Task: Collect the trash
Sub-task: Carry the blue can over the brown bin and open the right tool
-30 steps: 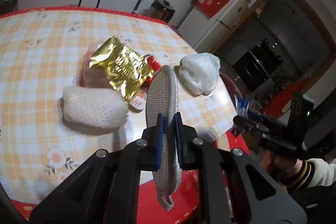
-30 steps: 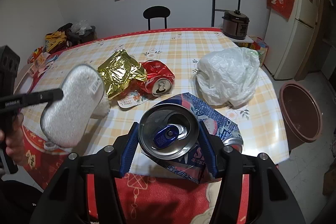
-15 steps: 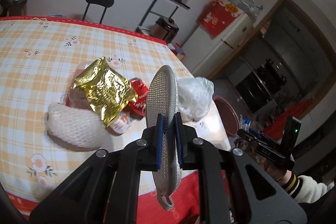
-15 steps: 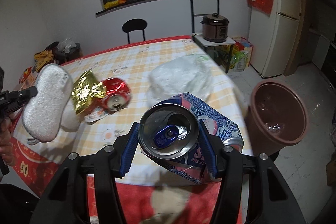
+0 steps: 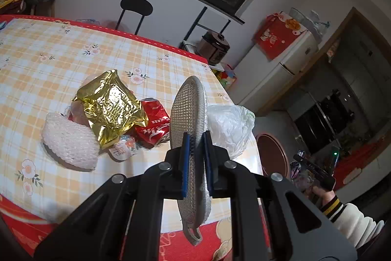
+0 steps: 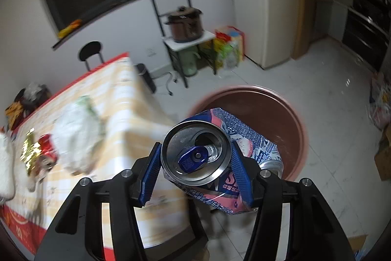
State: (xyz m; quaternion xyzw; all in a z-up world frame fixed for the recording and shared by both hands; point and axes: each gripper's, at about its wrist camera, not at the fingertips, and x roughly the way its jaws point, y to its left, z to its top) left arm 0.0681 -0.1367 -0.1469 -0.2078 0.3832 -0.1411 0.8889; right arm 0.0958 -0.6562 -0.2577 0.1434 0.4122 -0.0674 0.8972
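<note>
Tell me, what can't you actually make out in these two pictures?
- Inside of the brown bin, right wrist view: the crushed blue can in the right gripper covers most of it.
- Table items, right wrist view: smeared by motion blur.
- Whatever lies under the gold wrapper, left wrist view: mostly covered.
- Red can, left wrist view: partly hidden by the wrapper and the grey pad clamped in the left gripper.

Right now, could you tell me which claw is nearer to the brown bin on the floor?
Right. The right claw holds the crushed can just above the brown bin; the left claw, clamping a mesh pad, sits over the table edge.
</note>
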